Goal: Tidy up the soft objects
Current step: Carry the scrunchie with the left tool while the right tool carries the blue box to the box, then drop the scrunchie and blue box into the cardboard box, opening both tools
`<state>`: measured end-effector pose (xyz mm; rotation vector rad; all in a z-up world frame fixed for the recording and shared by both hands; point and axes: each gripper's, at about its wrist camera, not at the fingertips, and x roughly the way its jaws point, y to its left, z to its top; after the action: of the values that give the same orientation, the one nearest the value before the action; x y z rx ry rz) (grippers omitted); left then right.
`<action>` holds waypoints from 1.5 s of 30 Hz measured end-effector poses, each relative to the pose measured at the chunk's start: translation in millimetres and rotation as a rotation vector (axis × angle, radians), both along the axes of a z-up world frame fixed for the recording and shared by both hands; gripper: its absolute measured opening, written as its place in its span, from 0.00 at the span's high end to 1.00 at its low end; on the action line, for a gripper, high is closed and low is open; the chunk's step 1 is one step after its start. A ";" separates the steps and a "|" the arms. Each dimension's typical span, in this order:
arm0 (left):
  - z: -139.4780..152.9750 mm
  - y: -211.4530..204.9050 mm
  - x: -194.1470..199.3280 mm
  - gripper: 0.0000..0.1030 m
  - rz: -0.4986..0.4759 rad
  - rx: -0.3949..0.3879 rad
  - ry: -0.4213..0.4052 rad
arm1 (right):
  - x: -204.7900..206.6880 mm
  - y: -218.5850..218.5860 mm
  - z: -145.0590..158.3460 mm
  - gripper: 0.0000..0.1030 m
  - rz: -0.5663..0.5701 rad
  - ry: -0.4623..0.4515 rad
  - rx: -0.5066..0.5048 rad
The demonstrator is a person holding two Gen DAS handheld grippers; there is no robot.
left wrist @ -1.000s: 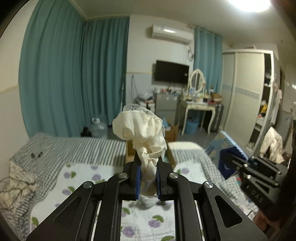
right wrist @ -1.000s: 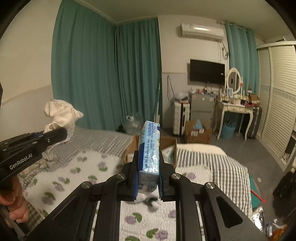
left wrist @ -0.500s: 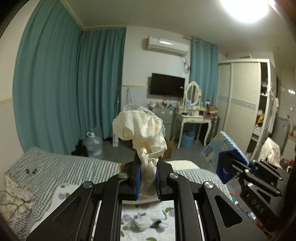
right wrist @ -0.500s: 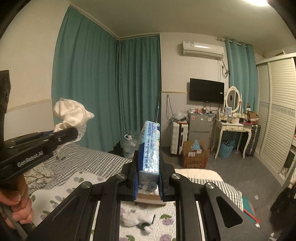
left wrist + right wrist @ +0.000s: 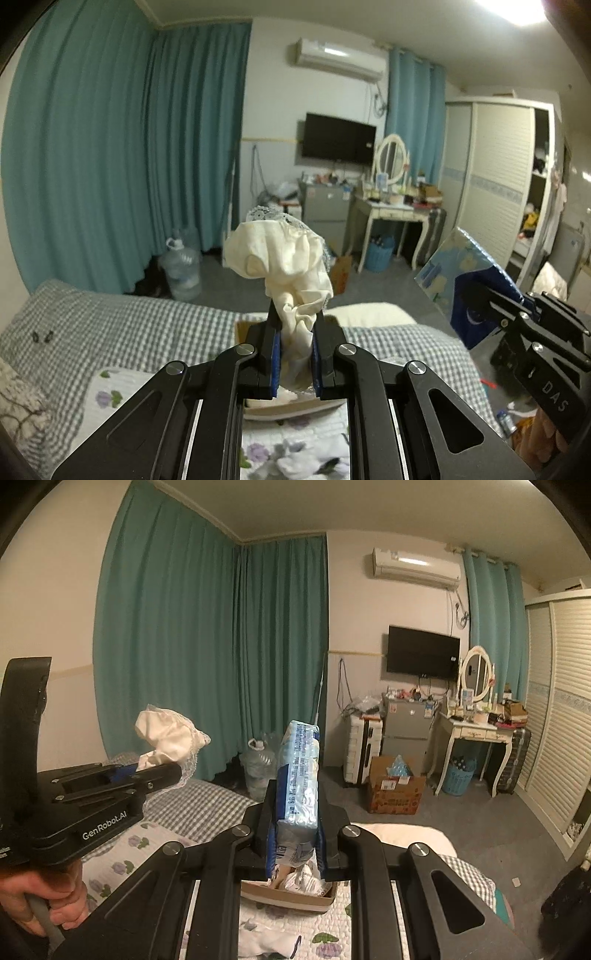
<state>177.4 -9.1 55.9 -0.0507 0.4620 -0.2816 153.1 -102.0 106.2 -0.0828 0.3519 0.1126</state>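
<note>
A: What is sitting in the shallow brown cardboard box [image 5: 291,899] on the bed [image 5: 122,332]?

B: It is lying at 6 o'clock under both grippers, holding crumpled white plastic-looking packets; I cannot tell how many. A second cardboard box [image 5: 395,794] is standing on the floor at 3 o'clock, with something light blue poking out.

A: And the grippers?

B: The left gripper [image 5: 294,338] is clamping one crumpled cream cloth with a lace edge [image 5: 280,266] between its fingers, raised above the bed. The right gripper [image 5: 295,819] is squeezing one blue-and-white soft tissue pack [image 5: 298,775] upright on its narrow edge, over the shallow box.

A: Anything else soft?

B: One white sock-like bundle [image 5: 266,941] is lying on the floral quilt [image 5: 118,856] at 6 o'clock.
</note>
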 end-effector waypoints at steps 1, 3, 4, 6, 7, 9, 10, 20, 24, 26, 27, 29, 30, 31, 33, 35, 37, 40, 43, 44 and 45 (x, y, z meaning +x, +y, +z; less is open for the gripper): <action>-4.4 -1.3 7.7 0.88 0.000 0.002 0.010 | 9.1 -0.9 -6.1 0.85 0.001 0.013 0.000; -12.9 -4.7 25.7 0.88 -0.004 0.008 0.029 | 31.9 0.9 -19.5 0.85 0.002 0.043 -0.004; -16.8 -6.4 33.5 0.88 -0.006 0.011 0.036 | 40.9 -5.0 -23.7 0.85 0.003 0.052 -0.004; -26.2 -9.2 51.3 0.88 -0.006 0.015 0.054 | 59.6 -5.0 -36.2 0.85 0.005 0.077 -0.007; -30.2 -11.8 57.7 0.88 -0.005 0.016 0.063 | 68.2 -5.1 -43.2 0.85 0.005 0.090 -0.007; -42.5 -13.6 77.5 0.88 0.000 0.019 0.091 | 87.4 -6.2 -57.9 0.85 0.006 0.116 -0.003; -48.2 -14.1 84.2 0.88 0.002 0.022 0.101 | 99.3 -6.8 -66.5 0.85 0.006 0.132 0.000; -121.2 -24.6 153.4 0.88 0.006 0.062 0.236 | 185.1 -14.3 -145.2 0.85 0.007 0.269 0.000; -148.4 -29.2 171.8 0.88 0.014 0.077 0.296 | 212.7 -18.8 -179.7 0.85 0.011 0.333 0.004; -162.7 -30.5 181.5 0.88 0.008 0.083 0.338 | 224.9 -20.3 -194.2 0.85 0.015 0.364 0.006; -168.5 -31.6 185.5 0.88 0.008 0.088 0.354 | 229.6 -21.4 -201.4 0.85 0.016 0.378 0.006; -179.4 -32.7 192.1 0.88 0.006 0.095 0.390 | 239.2 -20.3 -217.5 0.85 0.019 0.407 0.001; -182.6 -34.2 196.2 0.88 0.004 0.098 0.407 | 244.2 -20.5 -224.4 0.85 0.021 0.419 -0.002; -187.2 -34.9 199.0 0.88 0.003 0.102 0.421 | 248.5 -21.0 -231.4 0.85 0.022 0.433 -0.003; -197.3 -36.9 202.9 0.88 0.003 0.110 0.455 | 256.0 -21.4 -244.5 0.85 0.024 0.461 -0.006; -206.9 -37.5 203.8 0.88 0.007 0.112 0.490 | 262.6 -23.4 -257.8 0.85 0.018 0.488 -0.007; -211.7 -39.8 204.9 0.87 0.020 0.142 0.492 | 267.3 -25.3 -268.2 0.85 0.014 0.509 -0.005; -213.3 -43.4 204.1 0.83 0.031 0.176 0.490 | 270.5 -26.8 -282.0 0.84 0.013 0.537 -0.007; -211.4 -41.3 205.3 0.81 0.020 0.149 0.494 | 270.6 -28.1 -290.2 0.83 0.011 0.557 -0.007; -211.5 -39.2 206.2 0.81 0.017 0.136 0.496 | 268.3 -27.1 -289.5 0.83 0.008 0.553 -0.013; -209.2 -37.0 206.0 0.80 0.014 0.121 0.496 | 267.0 -26.9 -289.2 0.81 0.006 0.547 -0.021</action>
<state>383.4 -46.1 -153.4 -0.0053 0.9699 -0.2252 420.0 -129.0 -183.0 -0.0730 0.8993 0.1365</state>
